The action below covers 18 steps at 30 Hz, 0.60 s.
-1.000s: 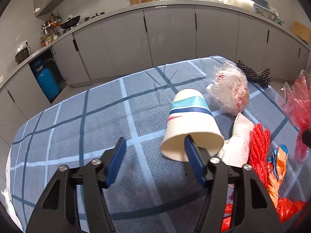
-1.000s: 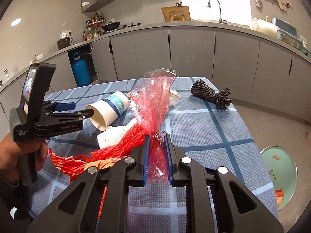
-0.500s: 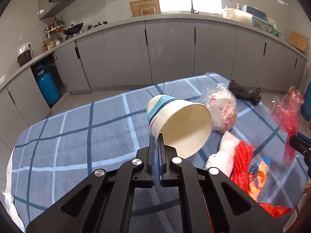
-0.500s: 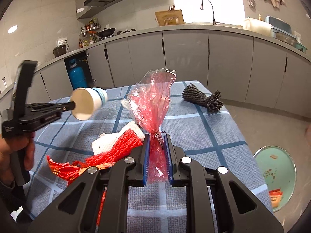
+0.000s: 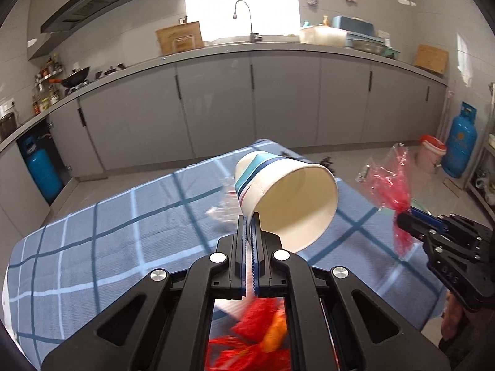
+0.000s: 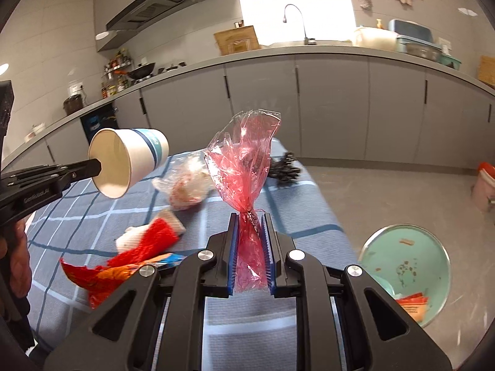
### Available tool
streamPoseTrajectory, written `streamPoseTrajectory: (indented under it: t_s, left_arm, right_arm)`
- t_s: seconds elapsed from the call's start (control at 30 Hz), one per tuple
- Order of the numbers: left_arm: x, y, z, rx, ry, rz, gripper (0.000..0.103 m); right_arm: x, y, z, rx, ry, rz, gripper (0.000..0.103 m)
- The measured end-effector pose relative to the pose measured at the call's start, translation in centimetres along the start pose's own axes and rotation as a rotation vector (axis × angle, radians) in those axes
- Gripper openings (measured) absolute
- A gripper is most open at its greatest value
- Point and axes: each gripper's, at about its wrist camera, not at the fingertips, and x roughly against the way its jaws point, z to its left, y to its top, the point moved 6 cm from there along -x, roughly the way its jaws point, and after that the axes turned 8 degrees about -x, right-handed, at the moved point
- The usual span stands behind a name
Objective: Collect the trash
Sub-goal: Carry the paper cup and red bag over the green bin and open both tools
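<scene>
We see the left gripper (image 5: 250, 232) with its blue ribbed pads pinched together on the rim of a paper cup (image 5: 286, 198), a smooth white cone banded in teal and navy, held tilted in the air above the table (image 5: 123, 216) with its cream inside toward the camera. The right gripper (image 6: 250, 247) is clamped on the twisted neck of a crinkled, clear red cellophane bag (image 6: 244, 167), which fans upward above its pads. Below, the table wears a woven blue cloth with white and dark check lines. On it lie a bundled clear bag (image 6: 188, 188) with red print we cannot read, a white tissue (image 6: 133, 235), red mesh (image 6: 148, 244) and a glossy orange-red wrapper (image 6: 102, 278). A round mint bin (image 6: 405, 272) sits on the floor beside the table, scraps inside. Raised lettering on the left gripper's body is too blurred to read.
</scene>
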Motion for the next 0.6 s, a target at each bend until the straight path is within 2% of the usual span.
streamPoseTrajectory:
  t_s: [0.37,0.6]
  left_arm:
    - [-1.4,2.9,-10.0,-0.110,-0.160,-0.028,0.004]
    - [-3.5,4.2,-16.2,-0.165,-0.246,-0.028,0.004]
  right_arm:
    - [2.1,0.5,-9.3,-0.102,-0.136,-0.035,0.017]
    - [2.3,-0.2,-15.3,-0.160,-0.214,-0.025,0.017]
